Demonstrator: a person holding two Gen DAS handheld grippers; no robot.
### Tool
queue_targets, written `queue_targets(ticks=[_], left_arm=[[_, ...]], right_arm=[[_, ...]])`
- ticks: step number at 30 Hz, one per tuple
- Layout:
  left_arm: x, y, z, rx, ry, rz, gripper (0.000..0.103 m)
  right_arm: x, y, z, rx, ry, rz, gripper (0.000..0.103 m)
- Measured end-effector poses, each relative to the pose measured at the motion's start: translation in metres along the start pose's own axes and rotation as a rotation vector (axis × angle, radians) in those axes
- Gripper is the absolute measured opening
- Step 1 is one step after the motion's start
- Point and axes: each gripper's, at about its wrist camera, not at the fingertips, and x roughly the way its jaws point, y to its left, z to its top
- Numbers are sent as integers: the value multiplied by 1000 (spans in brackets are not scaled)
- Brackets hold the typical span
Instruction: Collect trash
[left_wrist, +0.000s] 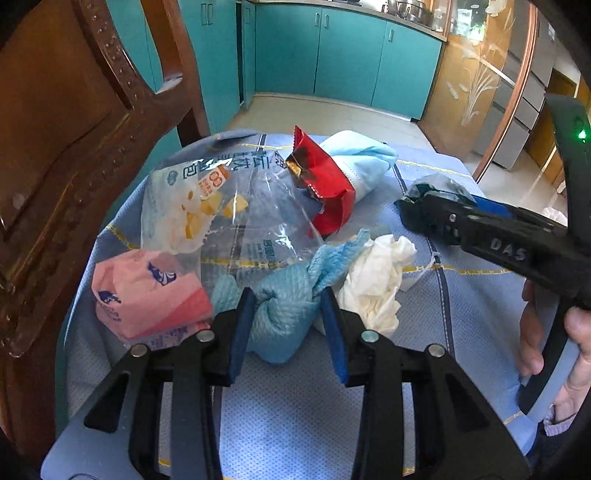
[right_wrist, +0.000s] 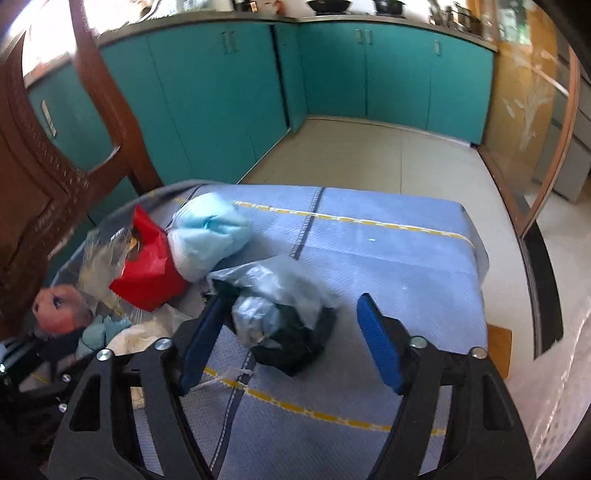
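I find the trash gathered in one heap on the tabletop (right_wrist: 388, 251), which is covered with a blue cloth. The heap lies toward the left edge, next to a wooden chair (left_wrist: 74, 129).

Left claw (left_wrist: 287, 295): a twisted blue rag (left_wrist: 284, 314) fills the gap between its two pads. The pads appear to press on the rag from both sides, though their contact faces are partly hidden from me. The rag rests on the tabletop at the near side of the heap.

Around the rag:
- A crumpled white tissue (left_wrist: 376, 280) lies just beside it, toward the middle of the tabletop.
- A pink wrapper (left_wrist: 147, 291) lies just beside it, toward the left edge.
- A clear plastic bag (left_wrist: 207, 206) with printed lettering lies behind it.
- A red foil wrapper (left_wrist: 325, 184) stands open-mouthed on the bag's far end.
- A pale blue bundle (left_wrist: 362, 158) touches the red wrapper and lies nearest the far edge.

Right claw (right_wrist: 291, 306): its jaws are spread. A dark bag (right_wrist: 295, 343), wrapped in crumpled clear film, lies between them. One pad touches the bag, while the other stands apart from it. The bag rests on the tabletop near the middle, apart from the heap.

A hand (left_wrist: 576, 354) grips the handle of the right claw at the near right edge.
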Motion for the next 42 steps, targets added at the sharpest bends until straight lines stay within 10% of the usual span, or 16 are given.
queue_targets(ticks=[18,42], left_arm=[[-97,-17,-27,100,-117,-41,26],[-79,-43,-62,149,-23,-36,26]], right_arm=[[-99,-12,-56,-13,-24,-6,49],[-91,-5,-67,-52,5,-70,50]])
